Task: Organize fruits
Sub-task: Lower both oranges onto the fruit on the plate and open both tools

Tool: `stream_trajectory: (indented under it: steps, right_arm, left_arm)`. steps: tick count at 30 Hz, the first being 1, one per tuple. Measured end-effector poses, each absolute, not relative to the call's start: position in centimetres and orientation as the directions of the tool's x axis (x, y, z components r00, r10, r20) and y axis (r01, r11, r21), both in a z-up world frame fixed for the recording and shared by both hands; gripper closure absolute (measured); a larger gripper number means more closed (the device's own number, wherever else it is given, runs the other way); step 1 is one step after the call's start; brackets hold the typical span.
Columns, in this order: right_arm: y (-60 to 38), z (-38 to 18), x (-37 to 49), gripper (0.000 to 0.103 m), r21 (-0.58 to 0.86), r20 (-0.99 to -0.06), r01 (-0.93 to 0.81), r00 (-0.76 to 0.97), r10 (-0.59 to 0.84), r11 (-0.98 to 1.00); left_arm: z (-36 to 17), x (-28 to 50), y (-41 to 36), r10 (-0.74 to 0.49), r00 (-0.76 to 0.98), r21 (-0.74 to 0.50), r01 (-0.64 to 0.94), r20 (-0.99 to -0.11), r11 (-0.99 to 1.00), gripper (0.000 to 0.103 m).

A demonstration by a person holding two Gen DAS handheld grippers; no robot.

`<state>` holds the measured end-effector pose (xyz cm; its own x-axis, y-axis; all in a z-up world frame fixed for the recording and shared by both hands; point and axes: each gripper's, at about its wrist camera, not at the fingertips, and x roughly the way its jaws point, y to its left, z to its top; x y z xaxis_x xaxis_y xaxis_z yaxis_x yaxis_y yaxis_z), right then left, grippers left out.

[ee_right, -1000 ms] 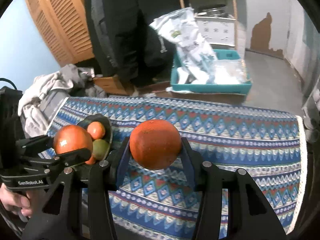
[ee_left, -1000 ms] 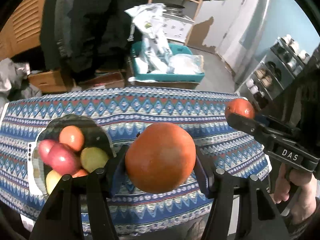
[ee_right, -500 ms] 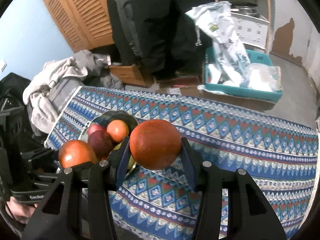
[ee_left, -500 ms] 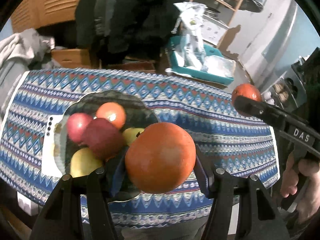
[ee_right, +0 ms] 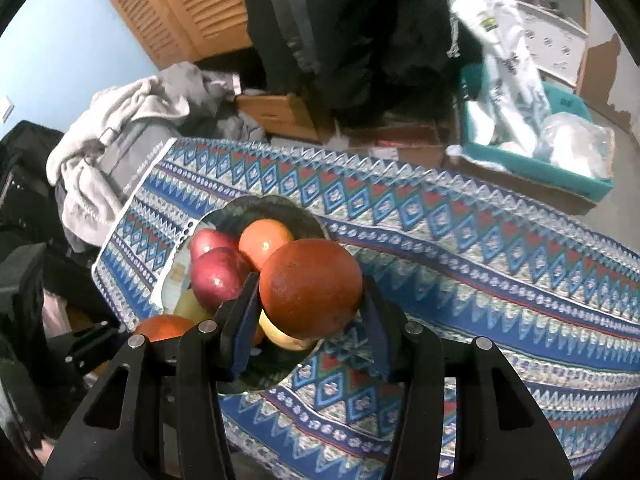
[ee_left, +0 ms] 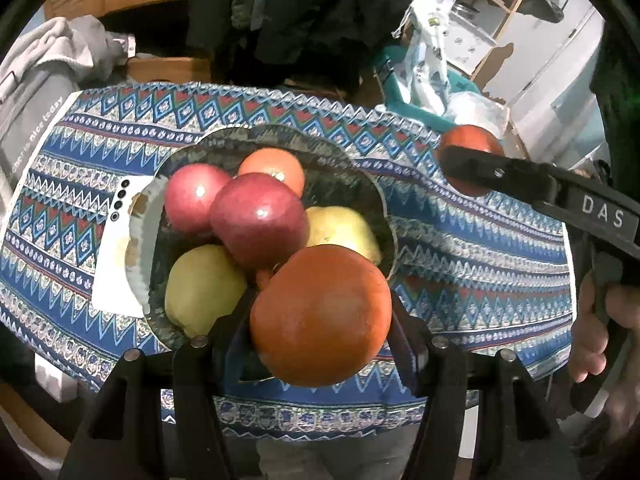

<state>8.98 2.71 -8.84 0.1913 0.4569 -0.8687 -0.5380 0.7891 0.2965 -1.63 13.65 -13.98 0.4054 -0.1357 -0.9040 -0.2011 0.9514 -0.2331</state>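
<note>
My left gripper (ee_left: 320, 320) is shut on a large orange (ee_left: 320, 280), which hangs over the near right rim of a dark bowl (ee_left: 280, 136). In the bowl lie two red apples (ee_left: 258, 220), a small orange (ee_left: 272, 168) and two yellow pears (ee_left: 204, 288). My right gripper (ee_right: 310, 304) is shut on a second orange (ee_right: 310, 288) above the bowl's (ee_right: 256, 208) near right side. The left wrist view shows that orange (ee_left: 470, 148) right of the bowl, held by a black finger (ee_left: 500, 174). The left-held orange (ee_right: 164, 328) peeks in at the lower left of the right wrist view.
The bowl stands on a blue patterned cloth (ee_left: 480, 248) over the table, partly on a white phone-like slab (ee_left: 116, 248). A hand (ee_left: 592, 320) grips the right tool. Beyond the table are a teal crate with bags (ee_right: 540, 160), grey clothes (ee_right: 132, 120) and a cardboard box (ee_right: 280, 112).
Both grippers came down and across toward the bowl with their oranges. The bowl grew larger in both views and now lies right behind each held orange.
</note>
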Motion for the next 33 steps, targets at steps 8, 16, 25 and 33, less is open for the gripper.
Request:
stream_trajectory:
  steps: [8, 16, 25, 33]
  right_arm:
    - [5.1, -11.5, 8.9, 0.055, 0.319, -0.884, -0.538, 0.129, 0.449, 0.781]
    - [6.9, -12.3, 9.0, 0.055, 0.334, -0.884, -0.542, 0.103, 0.456, 0.771]
    - [8.1, -13.5, 9.4, 0.055, 0.327, -0.893, -0.54, 0.092, 0.441, 0.776]
    - [8.6, -14.4, 9.8, 0.054, 0.33, -0.897, -0.529, 0.082, 0.435, 0.782]
  left_arm:
    - [-17.1, -1.5, 14.8, -0.154, 0.332, -0.244, -0.249, -0.931, 0.937, 0.04]
    - [-19.2, -1.2, 15.3, -0.121, 0.26, -0.197, -0.291, -0.958, 0.936, 0.04]
    - [-17.0, -0.9, 16.7, -0.091, 0.362, -0.213, -0.314, -0.928, 0.925, 0.032]
    - [-16.3, -0.1, 20.0, -0.054, 0.41, -0.224, -0.38, -0.911, 0.897, 0.032]
